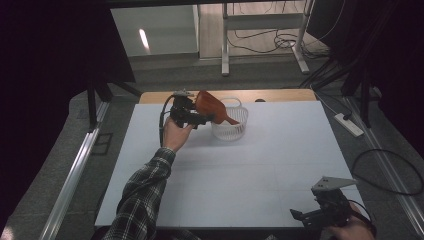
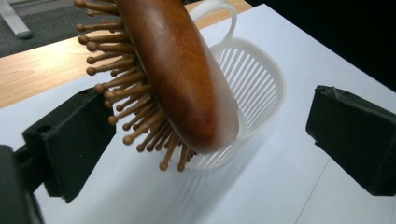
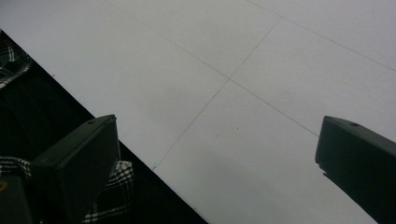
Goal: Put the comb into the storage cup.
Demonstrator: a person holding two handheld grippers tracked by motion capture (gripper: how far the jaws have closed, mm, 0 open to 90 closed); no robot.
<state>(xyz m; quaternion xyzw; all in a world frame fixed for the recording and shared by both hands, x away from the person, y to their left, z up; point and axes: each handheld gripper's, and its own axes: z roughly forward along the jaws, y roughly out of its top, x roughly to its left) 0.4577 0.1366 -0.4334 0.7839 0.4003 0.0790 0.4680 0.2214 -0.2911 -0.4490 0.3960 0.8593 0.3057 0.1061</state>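
Note:
A brown wooden hairbrush [image 1: 206, 105] leans steeply over a small white slatted basket [image 1: 233, 127], its handle end pointing down into the basket. In the left gripper view the brush's oval back [image 2: 180, 70] and its wooden bristles sit between my left gripper's jaws, which stand wide apart; the bristles come close to the left jaw. My left gripper [image 1: 199, 119] [image 2: 210, 126] is open, just left of the basket [image 2: 261, 88]. My right gripper [image 1: 316, 214] [image 3: 217, 140] hangs open over the white table's near right edge, holding nothing.
The white table top [image 1: 280, 165] spreads between the two grippers. A wooden strip [image 1: 270, 95] runs along its far edge behind the basket. A plaid sleeve [image 1: 145, 195] reaches in from the lower left. Cables and a power strip [image 1: 350, 125] lie on the floor at right.

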